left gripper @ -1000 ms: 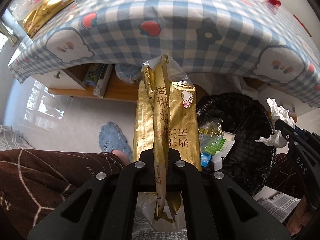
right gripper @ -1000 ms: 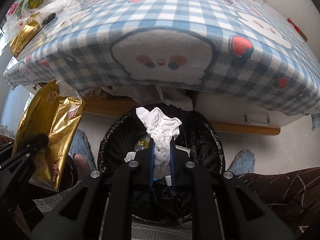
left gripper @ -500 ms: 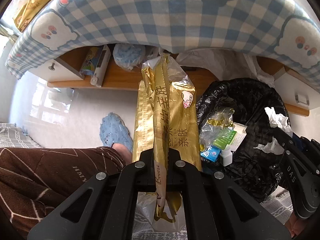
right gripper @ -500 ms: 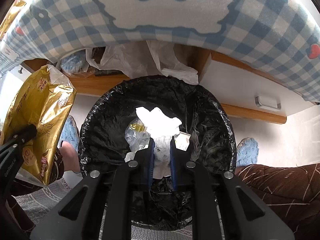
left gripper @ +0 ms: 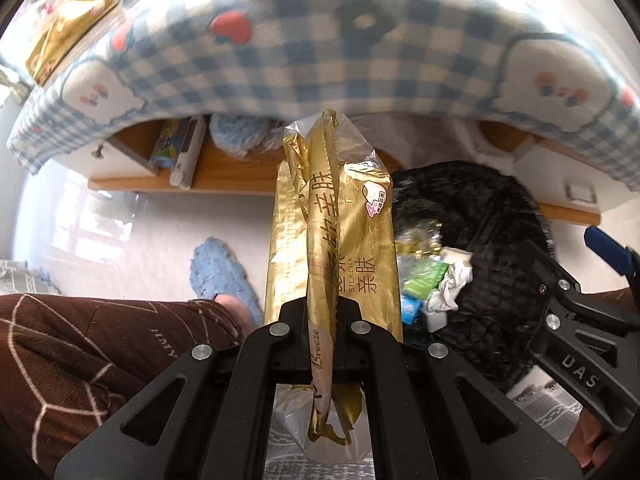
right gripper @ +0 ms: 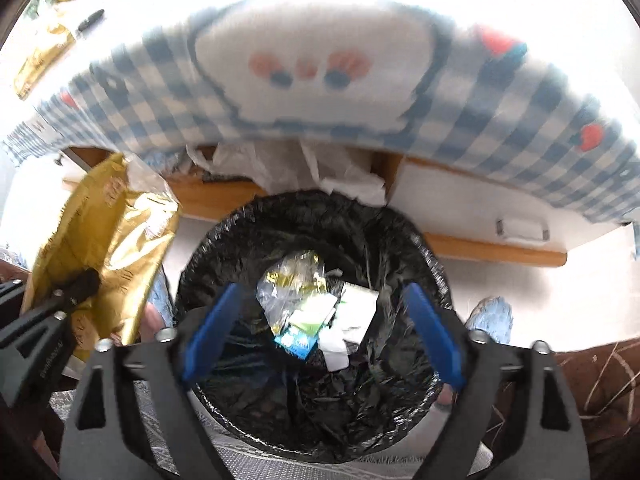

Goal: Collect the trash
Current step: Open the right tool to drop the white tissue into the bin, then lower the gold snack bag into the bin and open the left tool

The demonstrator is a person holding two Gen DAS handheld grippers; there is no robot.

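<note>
My left gripper (left gripper: 322,312) is shut on a gold foil wrapper (left gripper: 348,236), held upright just left of the black-lined trash bin (left gripper: 500,216). In the right wrist view the wrapper (right gripper: 100,240) hangs left of the bin (right gripper: 240,224). My right gripper (right gripper: 320,320) is open and empty above the bin, blue pads (right gripper: 212,328) spread wide. A crumpled white tissue (left gripper: 454,284) lies in the bin among wrappers and small cartons (right gripper: 304,320).
A blue-checked tablecloth (left gripper: 320,52) overhangs the table above the bin. Another gold packet (left gripper: 68,36) lies on the table's far left. A wooden shelf (left gripper: 224,168) with items sits under the table. Blue slippers (left gripper: 220,276) and my brown trousers (left gripper: 80,360) are nearby.
My right gripper opened and let go of the white tissue, which fell into the bin. Both cameras tilted up a little. The left gripper still holds the gold wrapper.
</note>
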